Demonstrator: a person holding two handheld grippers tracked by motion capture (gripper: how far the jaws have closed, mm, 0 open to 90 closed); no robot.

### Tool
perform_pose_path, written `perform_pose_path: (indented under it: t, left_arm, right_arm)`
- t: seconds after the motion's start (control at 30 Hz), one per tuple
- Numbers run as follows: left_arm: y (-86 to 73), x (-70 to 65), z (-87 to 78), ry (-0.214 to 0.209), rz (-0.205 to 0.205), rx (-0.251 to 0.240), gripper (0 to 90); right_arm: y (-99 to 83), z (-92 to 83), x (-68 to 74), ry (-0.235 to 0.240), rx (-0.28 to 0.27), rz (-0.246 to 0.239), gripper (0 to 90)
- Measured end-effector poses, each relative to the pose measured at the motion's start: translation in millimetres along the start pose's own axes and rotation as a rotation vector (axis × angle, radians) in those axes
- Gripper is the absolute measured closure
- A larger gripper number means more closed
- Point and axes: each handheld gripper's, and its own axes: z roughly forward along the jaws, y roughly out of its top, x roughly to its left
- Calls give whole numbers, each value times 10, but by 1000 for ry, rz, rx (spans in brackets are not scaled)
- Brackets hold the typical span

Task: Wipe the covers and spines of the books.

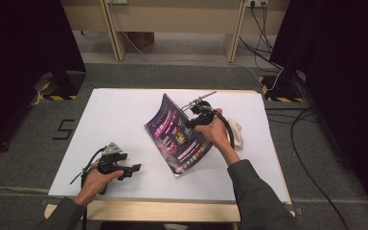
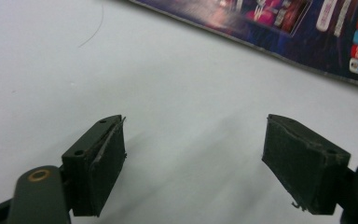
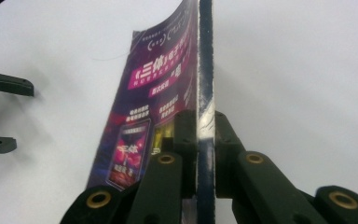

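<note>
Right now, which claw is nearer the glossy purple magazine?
Right. The right claw is clamped on the glossy purple magazine's edge; the left claw is open, apart from it.

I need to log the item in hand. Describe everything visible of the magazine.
The magazine is thin and glossy, its cover dark purple with pink panels, white lettering and a row of small coloured icons along one edge. It is tilted up off the white table, its lower corner near the table surface and the free top curling. The right gripper is shut on its edge, one pad on each side. The open left gripper is apart from it.

purple magazine (image 1: 179, 136), tilted up
</note>
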Motion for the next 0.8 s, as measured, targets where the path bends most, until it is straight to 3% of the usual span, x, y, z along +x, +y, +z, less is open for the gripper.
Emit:
perform_pose_path:
  t: [0.17, 0.3, 0.37, 0.5, 0.6, 0.7, 0.8]
  left_arm:
    - [-17, 43, -41, 13, -14, -6, 193]
    - [-8, 58, -59, 19, -23, -16, 194]
    - [-7, 57, -56, 20, -24, -16, 193]
    - [-8, 54, -50, 19, -23, -13, 193]
    - [-8, 62, -55, 22, -25, -17, 193]
    - [-7, 70, -63, 25, -27, -18, 193]
    - [-8, 74, -62, 29, -27, -16, 193]
  right_arm:
    - [221, -203, 76, -76, 0, -74, 840]
    - [384, -322, 182, -166, 16, -159, 840]
    - [457, -352, 242, -230, 31, -215, 840]
    - [539, -336, 377, -302, 63, -300, 840]
    - [532, -248, 469, -305, 103, -346, 839]
    - [490, -208, 565, -249, 121, -349, 839]
    - [456, -186, 652, -231, 134, -367, 838]
